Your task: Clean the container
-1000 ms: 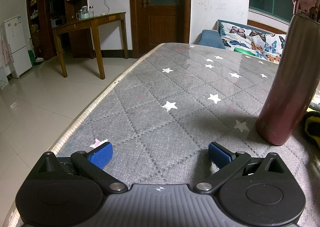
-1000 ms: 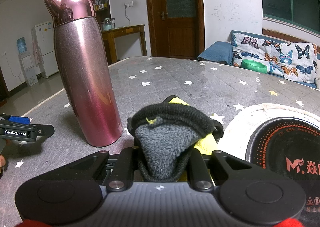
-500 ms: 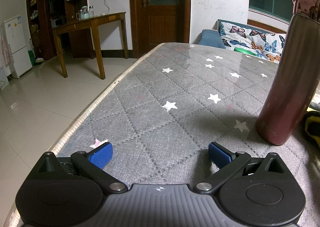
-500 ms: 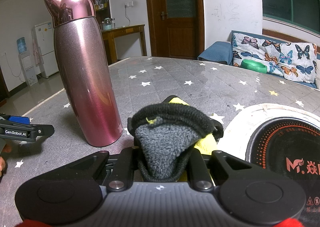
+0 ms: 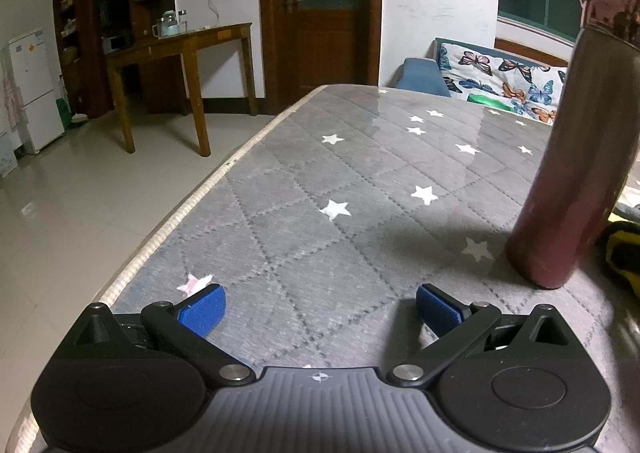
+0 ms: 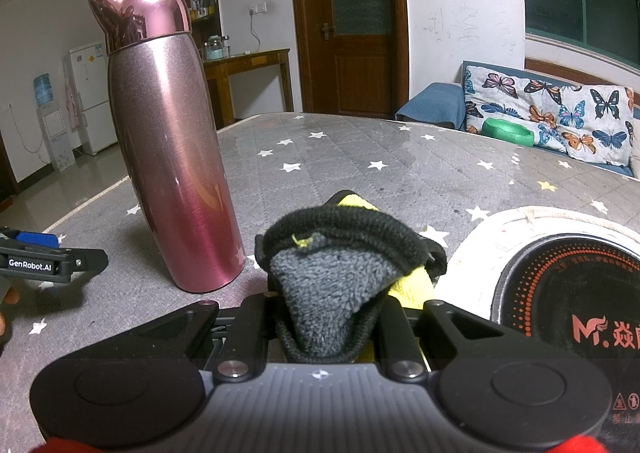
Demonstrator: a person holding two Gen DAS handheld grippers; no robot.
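If the cloth [image 6: 336, 285] pinched in the right gripper [image 6: 324, 317] pushes hard, the bottle [image 6: 172, 157] beside it may tip; the left gripper [image 5: 320, 309], wide apart and probably empty, isn't steadying it.

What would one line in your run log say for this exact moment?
left gripper: open, empty, low over mattress | right gripper: shut on cloth | pink flask: upright, lid on, untouched | wiping: not begun
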